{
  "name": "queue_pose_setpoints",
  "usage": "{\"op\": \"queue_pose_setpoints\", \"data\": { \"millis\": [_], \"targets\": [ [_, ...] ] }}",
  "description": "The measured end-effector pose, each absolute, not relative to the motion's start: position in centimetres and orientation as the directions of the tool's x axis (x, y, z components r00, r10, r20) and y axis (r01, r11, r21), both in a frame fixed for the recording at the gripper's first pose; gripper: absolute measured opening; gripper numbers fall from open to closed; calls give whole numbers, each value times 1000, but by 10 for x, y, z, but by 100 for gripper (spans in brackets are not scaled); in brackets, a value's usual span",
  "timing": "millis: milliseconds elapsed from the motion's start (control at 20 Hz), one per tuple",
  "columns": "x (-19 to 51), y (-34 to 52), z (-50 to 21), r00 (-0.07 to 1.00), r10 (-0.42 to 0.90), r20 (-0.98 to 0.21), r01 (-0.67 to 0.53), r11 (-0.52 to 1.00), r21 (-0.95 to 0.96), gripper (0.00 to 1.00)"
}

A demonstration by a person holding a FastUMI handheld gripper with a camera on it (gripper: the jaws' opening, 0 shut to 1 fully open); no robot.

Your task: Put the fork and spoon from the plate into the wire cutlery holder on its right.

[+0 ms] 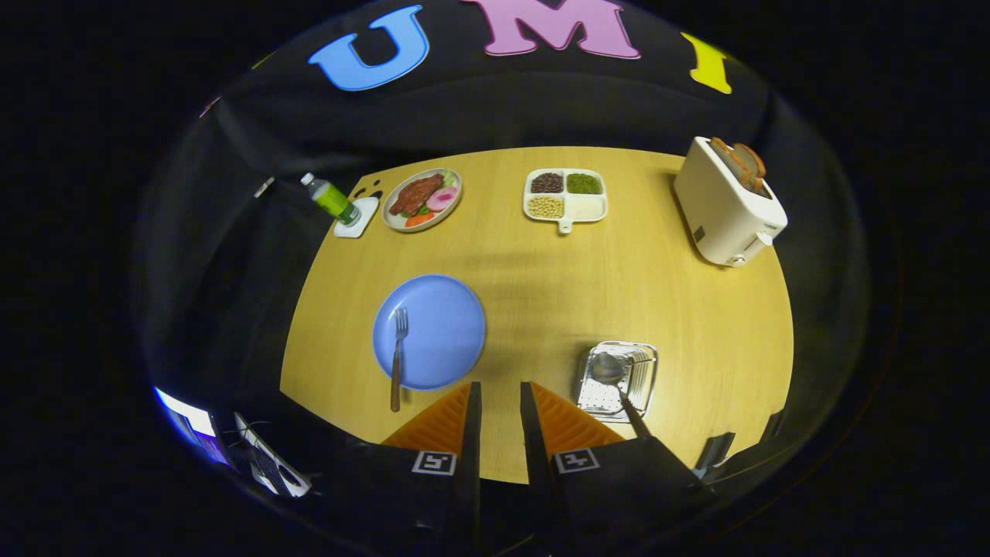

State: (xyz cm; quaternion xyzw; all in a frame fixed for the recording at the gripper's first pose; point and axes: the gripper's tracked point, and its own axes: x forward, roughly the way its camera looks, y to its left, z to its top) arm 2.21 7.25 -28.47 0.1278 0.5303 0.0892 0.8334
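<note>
Spoon's in, fork to go

Spoon sits in the wire cutlery holder; fork lies left of it on the plate. Hand-held gripper hovers slightly open, empty, probably for the fork.

The gripper hangs empty, fingers slightly apart, above the wooden table. A metal fork lies on the round blue plate lower left; a metal spoon stands in the wire cutlery holder lower right.

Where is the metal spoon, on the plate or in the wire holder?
In the wire cutlery holder: the metal spoon has its bowl inside and its handle leaning out.
</note>
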Motion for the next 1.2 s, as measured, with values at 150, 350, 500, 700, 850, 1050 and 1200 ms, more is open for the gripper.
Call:
{"op": "queue_pose_setpoints", "data": {
  "millis": [150, 350, 500, 700, 850, 1050, 1200],
  "targets": [
    [24, 118, -292, 410, 329, -851, -56, 940, 336, 31],
    [36, 169, -315, 394, 359, -846, -99, 932, 349, 31],
    [47, 200, -343, 371, 366, -853, -102, 929, 355, 31],
    [57, 233, -380, 325, 361, -874, -91, 932, 351, 31],
    [60, 257, -407, 279, 354, -892, -82, 935, 345, 31],
    [65, 274, -433, 246, 338, -909, -68, 941, 331, 31],
    [65, 283, -450, 211, 329, -921, -68, 944, 321, 31]
  ]
}}
